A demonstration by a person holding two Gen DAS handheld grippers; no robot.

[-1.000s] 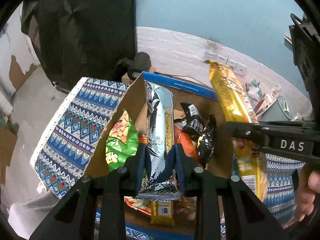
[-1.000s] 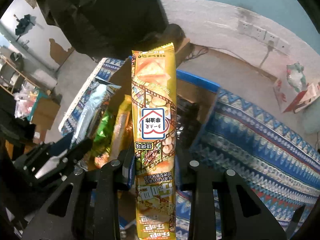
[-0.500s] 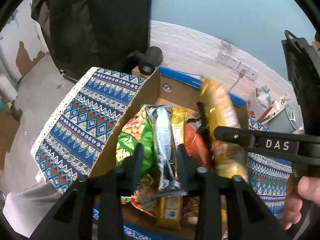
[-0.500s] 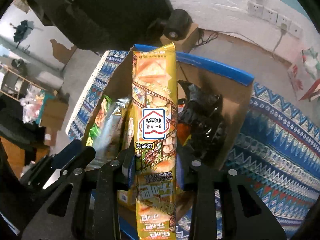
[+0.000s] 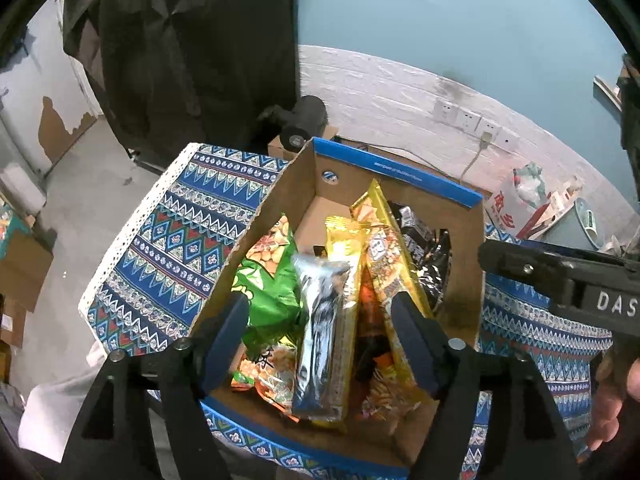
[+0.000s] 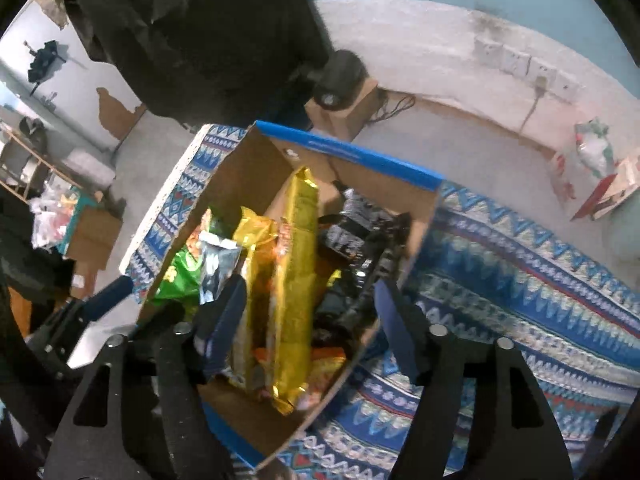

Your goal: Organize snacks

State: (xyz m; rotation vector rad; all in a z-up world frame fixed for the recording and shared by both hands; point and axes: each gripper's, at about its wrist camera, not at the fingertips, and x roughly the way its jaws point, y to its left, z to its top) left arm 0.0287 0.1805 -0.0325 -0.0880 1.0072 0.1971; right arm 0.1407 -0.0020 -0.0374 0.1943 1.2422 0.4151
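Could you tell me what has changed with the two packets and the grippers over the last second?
Both packets were let go into the cardboard box. The left gripper released the silver packet, which now lies among the snacks; its jaws are opening. The right gripper released the long gold packet, which dropped into the box; its jaws are opening too. The green bag, the black packets and the box on the patterned cloth stayed put.

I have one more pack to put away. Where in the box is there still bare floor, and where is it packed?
Bare floor shows at the far left corner of the box, behind the green bag. The middle is packed: silver pack, gold packs. The right side holds black packets.
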